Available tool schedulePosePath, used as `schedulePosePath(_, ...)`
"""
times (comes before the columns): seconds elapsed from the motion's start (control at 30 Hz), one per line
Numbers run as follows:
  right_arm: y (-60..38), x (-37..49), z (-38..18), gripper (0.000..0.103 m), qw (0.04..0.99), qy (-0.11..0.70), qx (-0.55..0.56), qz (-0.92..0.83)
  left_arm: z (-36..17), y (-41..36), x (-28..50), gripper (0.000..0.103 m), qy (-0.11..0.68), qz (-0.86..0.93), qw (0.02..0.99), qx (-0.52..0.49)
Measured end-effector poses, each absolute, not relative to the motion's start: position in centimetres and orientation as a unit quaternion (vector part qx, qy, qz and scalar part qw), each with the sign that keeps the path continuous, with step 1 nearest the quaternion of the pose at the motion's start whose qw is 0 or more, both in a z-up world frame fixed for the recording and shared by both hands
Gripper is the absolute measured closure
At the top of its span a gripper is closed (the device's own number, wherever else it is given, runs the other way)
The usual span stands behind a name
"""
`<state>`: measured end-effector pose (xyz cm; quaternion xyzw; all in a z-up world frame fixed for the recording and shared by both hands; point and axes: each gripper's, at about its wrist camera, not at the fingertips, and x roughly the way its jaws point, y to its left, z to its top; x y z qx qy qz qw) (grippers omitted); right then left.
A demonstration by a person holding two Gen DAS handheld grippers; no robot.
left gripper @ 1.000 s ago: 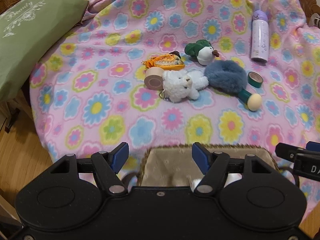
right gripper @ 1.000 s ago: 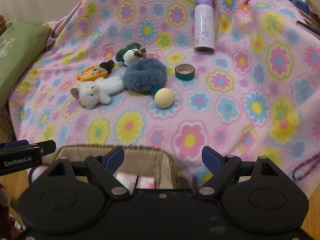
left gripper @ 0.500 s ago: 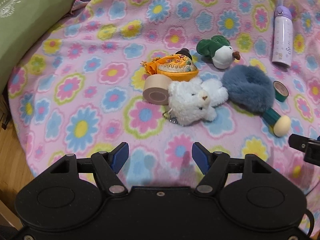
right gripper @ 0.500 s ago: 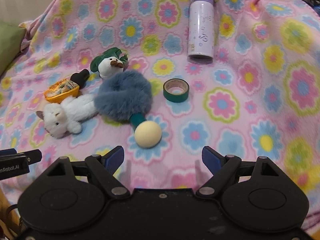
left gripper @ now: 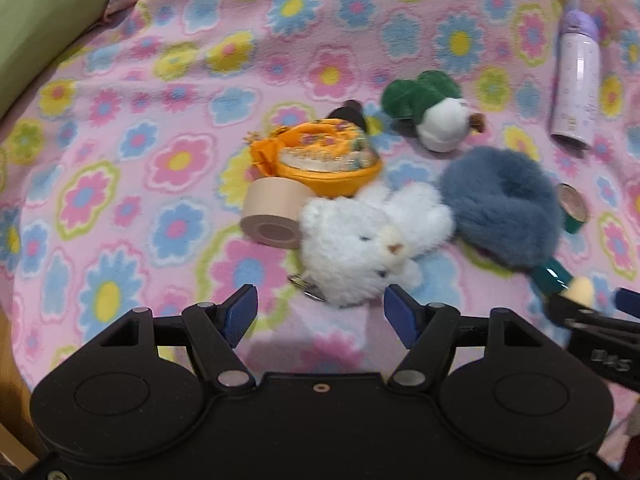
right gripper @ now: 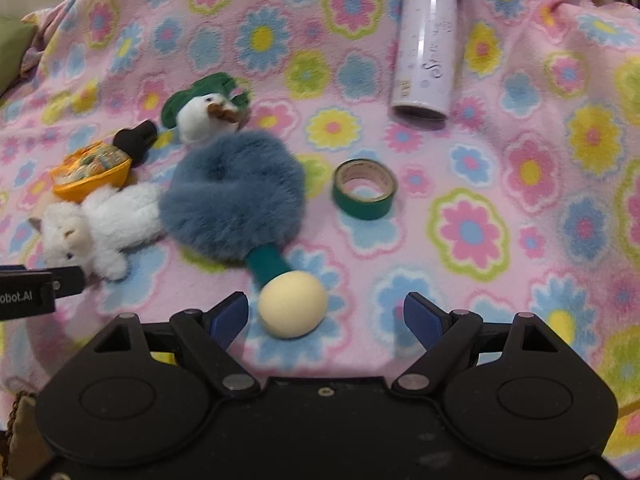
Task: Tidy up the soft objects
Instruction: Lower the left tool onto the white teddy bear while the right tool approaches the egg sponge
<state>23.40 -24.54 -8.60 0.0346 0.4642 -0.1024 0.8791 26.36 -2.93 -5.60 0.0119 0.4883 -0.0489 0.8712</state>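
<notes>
left tool point(left gripper: 320, 312): tilted down; jaws apart, empty | right tool point(right gripper: 326, 314): tilted down; jaws wide, empty

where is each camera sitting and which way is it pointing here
Left wrist view: on the left tongs, angled down at the flowered blanket, nearest the white plush; its own open blue-tipped jaws show, plus the right tongs' tip at the right edge.
Right wrist view: on the right tongs, angled down over the cream ball of the blue fluffy toy; its own open jaws show, plus the left tongs' tip at the left edge.
Shared: both toys, the green tape, the purple bottle.
</notes>
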Motion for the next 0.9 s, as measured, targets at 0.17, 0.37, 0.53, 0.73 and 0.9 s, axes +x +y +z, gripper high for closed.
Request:
schedulePosePath(0.17,-26.8,23.1,-8.2,0.018,0.88,0.453,0.059,-0.131,-5.9,-0.9,27.7,0.03,0.503,-0.038,0.863,-0.015)
schedulePosePath(0.37,-27.3,22.6,-7.5,0.017,0.881,0.442,0.079,-0.151,-5.9,0.4,27.9,0.033,0.5,0.003,0.866,-0.003)
schedulePosePath(0.53,-25.5,23.3,-8.1,0.017,0.885,0.446,0.057,-0.119,-5.9,0.3,27.4,0.033,0.503,-0.015,0.864,0.0)
schedulePosePath(0.73,-24.1,24.6,-9.2,0.025,0.885,0.452,0.041,-0.102,-5.2,-0.5,26.7,0.031,0.492,-0.057,0.869,-0.014)
schedulePosePath(0.9,-23.9,24.8,-10.0,0.058,0.882,0.462,0.038,-0.084,-5.1,-1.2,27.4,0.03,0.485,-0.077,0.871,-0.032)
